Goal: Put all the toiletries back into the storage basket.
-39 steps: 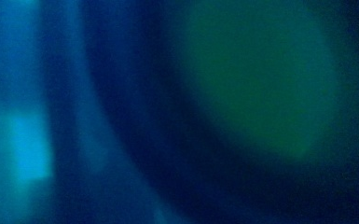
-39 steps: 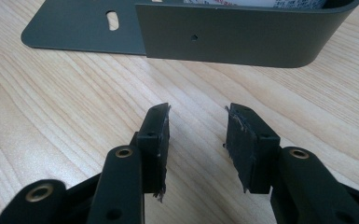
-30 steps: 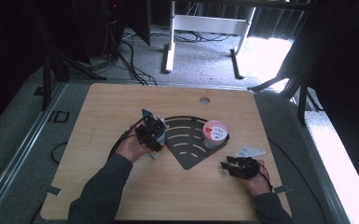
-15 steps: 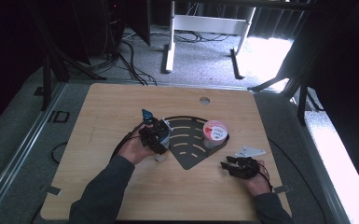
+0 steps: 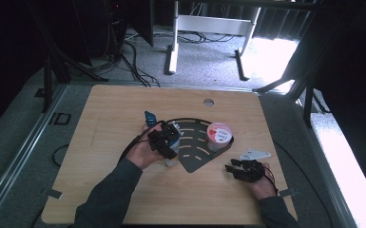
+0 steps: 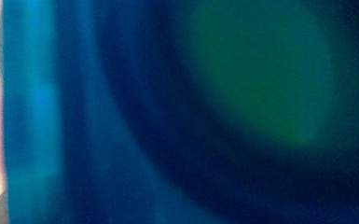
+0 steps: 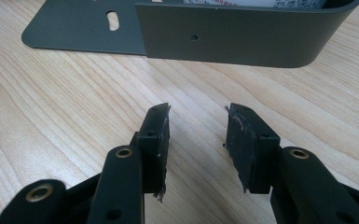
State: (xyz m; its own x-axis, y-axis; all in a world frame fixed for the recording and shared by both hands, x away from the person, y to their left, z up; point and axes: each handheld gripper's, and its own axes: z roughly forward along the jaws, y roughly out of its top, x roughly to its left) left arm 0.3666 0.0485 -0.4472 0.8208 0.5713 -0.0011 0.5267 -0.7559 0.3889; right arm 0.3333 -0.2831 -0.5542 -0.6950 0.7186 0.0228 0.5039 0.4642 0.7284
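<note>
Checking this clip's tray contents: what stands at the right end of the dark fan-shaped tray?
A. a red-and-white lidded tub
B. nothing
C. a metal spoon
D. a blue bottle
A: in the high view a round tub with a red-and-white lid stands inside the tray at its right end.

Overall light: dim room, the wooden table (image 5: 123,190) evenly and softly lit from above.
Brightest spot: daylight burns out the floor (image 5: 271,52) beyond the table's far right corner, detail lost to glare.
Surroundings: far corners sink into near black.
High view: soft, low in detail, slight bowing at the edges.
Left gripper view: wholly out of focus, a blue-green smear with a blown white strip at its left edge.
Right gripper view: sharp, bright, wood grain crisp, faint shadows.
</note>
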